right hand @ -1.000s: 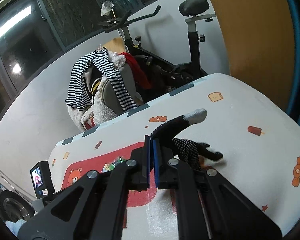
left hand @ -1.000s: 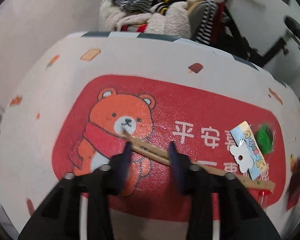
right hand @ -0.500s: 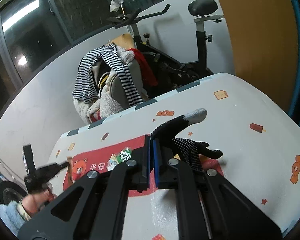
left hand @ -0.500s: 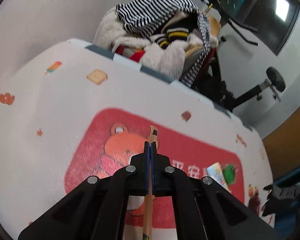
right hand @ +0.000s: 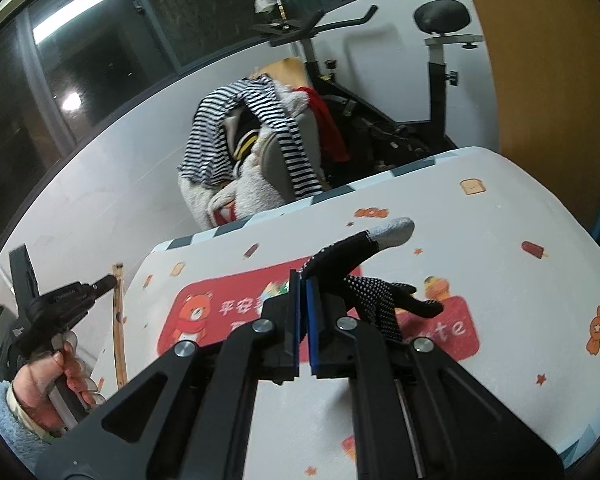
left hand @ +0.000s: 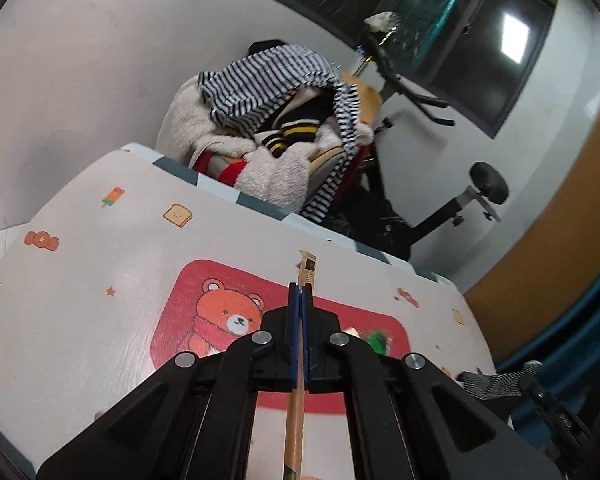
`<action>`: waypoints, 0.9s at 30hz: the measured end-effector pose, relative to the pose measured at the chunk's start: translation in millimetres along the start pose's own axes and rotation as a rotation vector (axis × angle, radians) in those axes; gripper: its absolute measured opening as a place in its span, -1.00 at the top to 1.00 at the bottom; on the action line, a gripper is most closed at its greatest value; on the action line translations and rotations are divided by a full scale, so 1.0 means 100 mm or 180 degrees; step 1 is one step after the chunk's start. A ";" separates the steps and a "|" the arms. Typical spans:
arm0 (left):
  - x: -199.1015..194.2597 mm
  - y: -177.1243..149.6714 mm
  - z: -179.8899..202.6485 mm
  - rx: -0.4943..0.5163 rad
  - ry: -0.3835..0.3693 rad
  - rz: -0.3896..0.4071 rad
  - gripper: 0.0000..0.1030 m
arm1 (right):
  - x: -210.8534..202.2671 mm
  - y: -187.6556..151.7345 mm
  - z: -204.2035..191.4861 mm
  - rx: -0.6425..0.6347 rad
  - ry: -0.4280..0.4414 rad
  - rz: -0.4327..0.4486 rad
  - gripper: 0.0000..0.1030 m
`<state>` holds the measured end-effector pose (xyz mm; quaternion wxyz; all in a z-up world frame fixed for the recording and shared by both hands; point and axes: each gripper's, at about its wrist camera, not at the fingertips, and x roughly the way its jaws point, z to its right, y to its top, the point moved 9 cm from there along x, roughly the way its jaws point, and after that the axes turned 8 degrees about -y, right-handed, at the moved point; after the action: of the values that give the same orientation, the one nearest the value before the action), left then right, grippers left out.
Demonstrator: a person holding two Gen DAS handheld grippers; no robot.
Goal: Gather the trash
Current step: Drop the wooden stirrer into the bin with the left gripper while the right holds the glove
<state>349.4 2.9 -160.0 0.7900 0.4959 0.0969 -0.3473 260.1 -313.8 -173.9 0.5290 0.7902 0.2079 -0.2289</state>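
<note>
My left gripper (left hand: 299, 292) is shut on a long brown paper chopstick wrapper (left hand: 296, 412), held up above the table; its tip (left hand: 307, 266) sticks out past the fingers. From the right wrist view the left gripper (right hand: 108, 280) holds the wrapper (right hand: 119, 328) off the table's left end. A green-and-white snack wrapper (left hand: 374, 338) lies on the red bear mat (left hand: 204, 316). My right gripper (right hand: 303, 280) is shut and empty over the mat, next to a black dotted glove (right hand: 364, 276).
The table (right hand: 500, 280) has a white patterned cloth. Behind it stand a chair piled with clothes (left hand: 276, 120) and an exercise bike (right hand: 380, 92). The glove also shows at the table's right end (left hand: 496, 380). An orange wall (left hand: 560, 208) is at right.
My left gripper closed on the chopstick wrapper, lifted it off the mat and drew back to the left. The right gripper stayed shut by the glove.
</note>
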 end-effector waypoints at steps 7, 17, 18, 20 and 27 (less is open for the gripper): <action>-0.39 -0.24 0.17 0.0052 -0.0095 -0.0035 0.97 | -0.26 -0.20 -0.24 -0.0197 0.0103 -0.0066 0.86; -0.78 -0.64 0.31 0.0057 -0.0185 -0.0060 0.97 | -0.56 -0.51 -0.42 -0.0407 0.0215 -0.0174 0.86; -0.83 -0.68 0.33 0.0078 -0.0198 -0.0053 0.97 | -0.58 -0.54 -0.44 -0.0426 0.0223 -0.0187 0.86; -0.91 -0.73 0.37 0.0109 -0.0221 -0.0054 0.97 | -0.66 -0.61 -0.47 -0.0493 0.0241 -0.0214 0.86; -1.17 -0.99 0.50 0.0190 -0.0270 -0.0067 0.97 | -0.83 -0.77 -0.53 -0.0586 0.0280 -0.0238 0.86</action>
<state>189.5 -13.2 -148.9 0.7745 0.5031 0.0581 -0.3790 156.6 -244.6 -165.6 0.5808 0.7393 0.2805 -0.1935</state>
